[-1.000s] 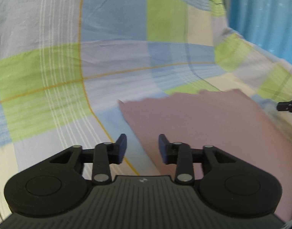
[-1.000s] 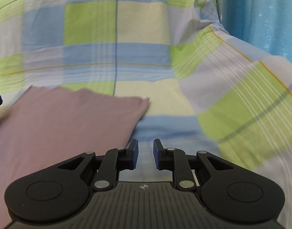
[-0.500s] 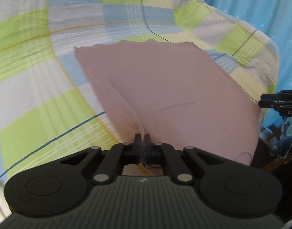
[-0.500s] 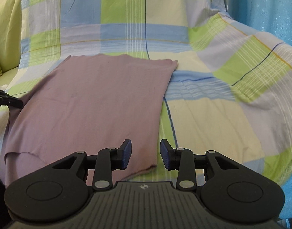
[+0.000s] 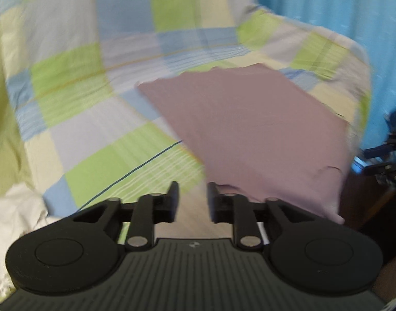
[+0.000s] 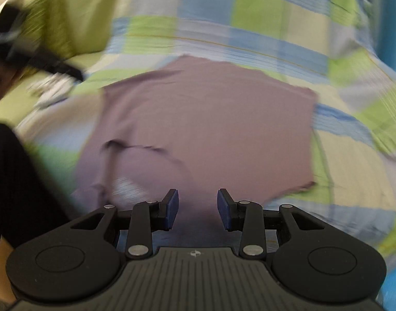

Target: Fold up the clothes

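Note:
A mauve garment [image 5: 252,127] lies folded flat on a checked green, blue and cream bedsheet [image 5: 99,83]. In the left wrist view my left gripper [image 5: 191,199] is open, just off the garment's near left corner, with nothing between its fingers. In the right wrist view the same mauve garment [image 6: 210,119] fills the middle, with a loose curled edge near its front left. My right gripper [image 6: 197,207] hangs open over the garment's near edge and holds nothing. Both views are blurred by motion.
A white crumpled cloth [image 5: 14,223] lies at the lower left of the left wrist view. A blue curtain [image 5: 340,5] hangs behind the bed on the right. The other gripper [image 6: 29,54] shows as a dark blur at the upper left of the right wrist view.
My left gripper was shut on the garment's near edge half a second ago and has since opened and let it go. My right gripper has swung left over the garment's near edge.

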A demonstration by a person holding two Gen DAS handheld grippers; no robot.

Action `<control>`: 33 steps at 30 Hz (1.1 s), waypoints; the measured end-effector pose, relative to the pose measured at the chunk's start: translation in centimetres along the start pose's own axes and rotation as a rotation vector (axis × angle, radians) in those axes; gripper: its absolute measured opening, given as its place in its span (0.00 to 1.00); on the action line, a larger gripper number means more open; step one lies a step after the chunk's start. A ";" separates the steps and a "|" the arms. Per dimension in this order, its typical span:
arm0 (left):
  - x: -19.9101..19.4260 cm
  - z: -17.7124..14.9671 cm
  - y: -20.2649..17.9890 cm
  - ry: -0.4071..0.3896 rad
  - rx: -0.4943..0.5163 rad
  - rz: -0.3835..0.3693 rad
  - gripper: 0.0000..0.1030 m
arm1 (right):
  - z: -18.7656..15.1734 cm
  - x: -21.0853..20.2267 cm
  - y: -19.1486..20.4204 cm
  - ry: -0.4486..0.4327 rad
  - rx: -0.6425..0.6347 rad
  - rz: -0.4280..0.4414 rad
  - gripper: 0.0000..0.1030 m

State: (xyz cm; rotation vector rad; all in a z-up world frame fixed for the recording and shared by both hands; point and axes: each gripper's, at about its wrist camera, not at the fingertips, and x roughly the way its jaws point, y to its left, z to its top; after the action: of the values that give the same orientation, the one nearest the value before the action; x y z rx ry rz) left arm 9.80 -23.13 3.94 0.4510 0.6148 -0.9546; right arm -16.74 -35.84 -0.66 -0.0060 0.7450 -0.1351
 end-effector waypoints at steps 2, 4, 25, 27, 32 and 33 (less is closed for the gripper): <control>-0.6 -0.6 -2.8 -0.022 0.140 -0.030 0.36 | 0.1 0.4 2.7 0.016 -0.084 0.031 0.40; -0.9 -2.0 -6.4 -0.033 0.332 -0.047 0.41 | 0.2 0.8 4.5 0.028 -0.139 0.032 0.41; 4.4 -15.8 -19.4 -0.147 1.264 0.177 0.05 | -0.2 -2.5 1.7 -0.004 0.012 -0.102 0.49; 2.5 -13.9 -18.7 -0.162 1.131 0.155 0.04 | -0.3 -2.3 1.8 0.007 0.002 -0.106 0.49; -1.6 -8.5 -16.4 -0.150 0.800 0.052 0.04 | -0.8 -1.2 3.1 0.057 -0.091 -0.109 0.64; -2.2 -7.3 -15.9 -0.145 0.748 0.037 0.04 | -0.9 -0.8 3.4 0.074 -0.123 -0.110 0.65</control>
State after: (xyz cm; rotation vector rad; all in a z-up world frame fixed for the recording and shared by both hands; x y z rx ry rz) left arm -6.86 -25.50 -1.49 1.0402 0.0944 -1.1562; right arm -17.54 -32.29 -0.96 -0.1599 0.8261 -0.1949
